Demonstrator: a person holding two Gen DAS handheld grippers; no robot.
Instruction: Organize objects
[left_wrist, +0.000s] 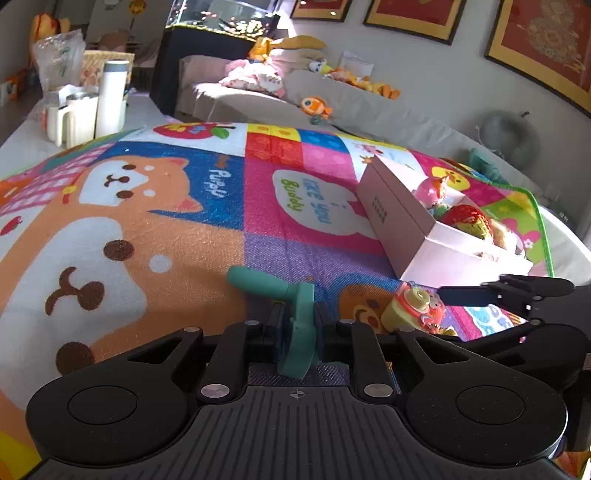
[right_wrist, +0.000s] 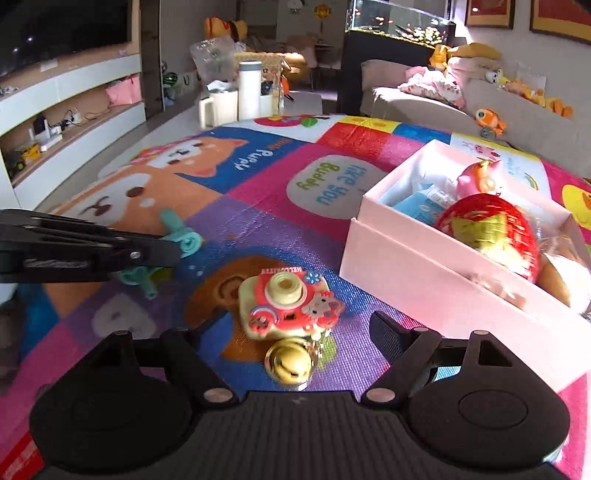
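Teal toy (left_wrist: 295, 332) is pinched between my left gripper (left_wrist: 298, 328) jaws, handle poking out ahead-left. My right gripper (right_wrist: 291, 332) sits wide open around the toy camera (right_wrist: 288, 304), pink box (right_wrist: 424, 280) just right.

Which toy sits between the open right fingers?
The toy camera with its gold bell, loose on the mat. The teal toy is clamped in the left gripper; others are boxed.
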